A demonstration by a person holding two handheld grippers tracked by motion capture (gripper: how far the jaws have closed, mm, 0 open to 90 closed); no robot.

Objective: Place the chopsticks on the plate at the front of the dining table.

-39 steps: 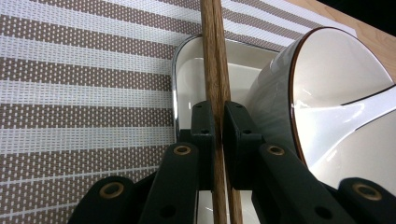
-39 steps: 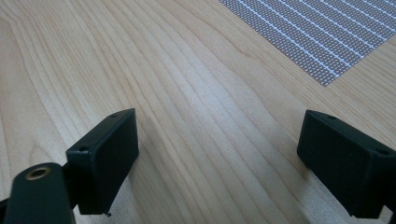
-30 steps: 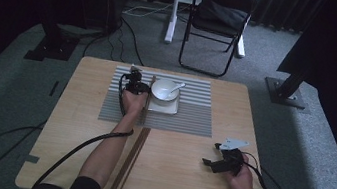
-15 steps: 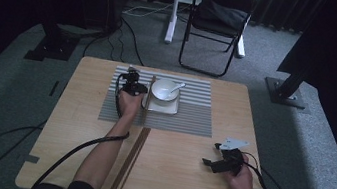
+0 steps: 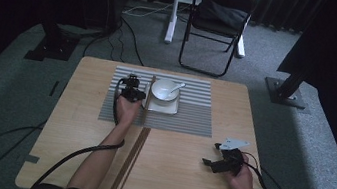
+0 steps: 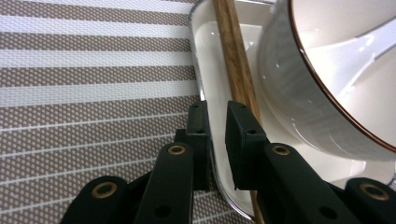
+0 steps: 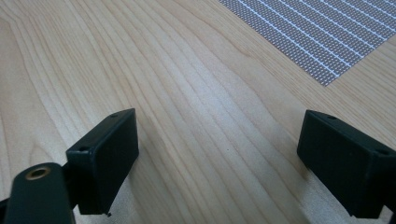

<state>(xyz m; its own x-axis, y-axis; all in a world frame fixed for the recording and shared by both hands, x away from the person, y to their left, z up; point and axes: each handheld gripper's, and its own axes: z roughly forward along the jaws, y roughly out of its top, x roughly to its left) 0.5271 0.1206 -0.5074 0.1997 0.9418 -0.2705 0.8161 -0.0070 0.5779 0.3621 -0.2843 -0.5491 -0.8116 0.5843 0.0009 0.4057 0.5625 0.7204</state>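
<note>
Your left claw (image 6: pixel 215 116) has just been opening; its jaws stand a narrow gap apart, straddling the tray (image 6: pixel 201 56) rim, gripping nothing. The chopstick (image 6: pixel 236 56) lies just right of them, against the bowl (image 6: pixel 299 107). Pull back crooked and you could knock it off. Your right claw (image 7: pixel 217 154) gapes empty.

Dim room in the high view: black surroundings, with soft daylight pooling on the pale wooden counter (image 5: pixel 76 126) and grey carpet, and the whole frame slightly soft and grainy. In the left gripper view the glossy white ceramic bowl (image 6: pixel 327 93) catches broad pale reflections, its near side blurred, and the black jaws sit out of focus. In the right gripper view, sharp woodgrain, even light, faint shadows beneath blurred jaws.
</note>
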